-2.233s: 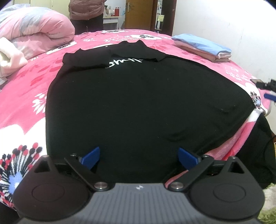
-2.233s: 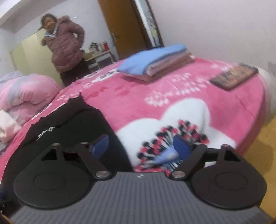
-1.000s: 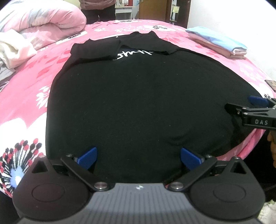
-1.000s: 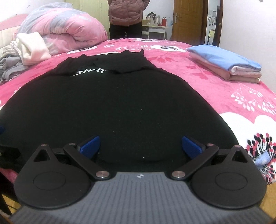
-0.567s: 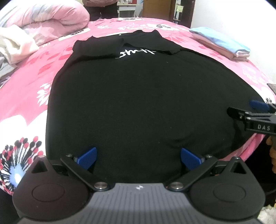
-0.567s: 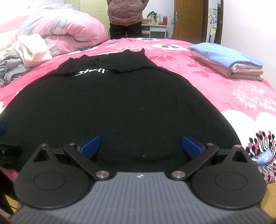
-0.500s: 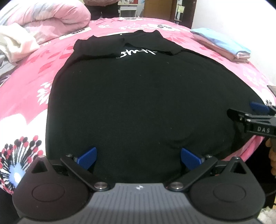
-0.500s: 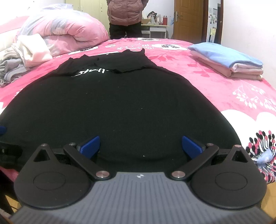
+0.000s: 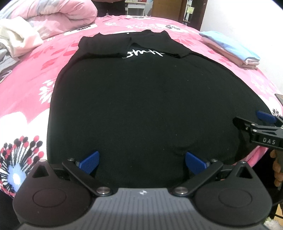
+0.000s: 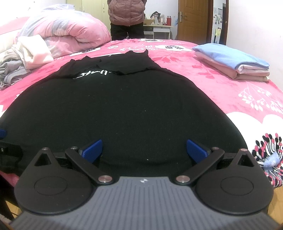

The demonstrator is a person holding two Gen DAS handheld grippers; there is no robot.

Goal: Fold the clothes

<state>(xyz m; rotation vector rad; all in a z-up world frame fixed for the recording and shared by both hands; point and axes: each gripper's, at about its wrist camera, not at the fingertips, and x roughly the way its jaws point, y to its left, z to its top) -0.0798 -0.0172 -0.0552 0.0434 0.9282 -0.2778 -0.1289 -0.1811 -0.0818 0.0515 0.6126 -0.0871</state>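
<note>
from the left wrist, the left gripper (image 9: 141, 161) spreads its fingers wide, empty, over the near hem of one black shirt (image 9: 141, 97) lying flat on the bed (image 9: 26, 85); pinch only the hem. from the right wrist, the right gripper (image 10: 144, 149) gapes empty too; one folded stack (image 10: 235, 64), one standing person (image 10: 127, 16).

A bed (image 10: 221, 85) under a pink floral blanket carries a black garment (image 10: 123, 109) spread flat across its middle — sleeves folded in at the far end — with a folded clothes stack (image 10: 231, 62) near its right edge and a rolled pink quilt (image 10: 67, 35) beside loose clothes (image 10: 26, 53) at far left.
</note>
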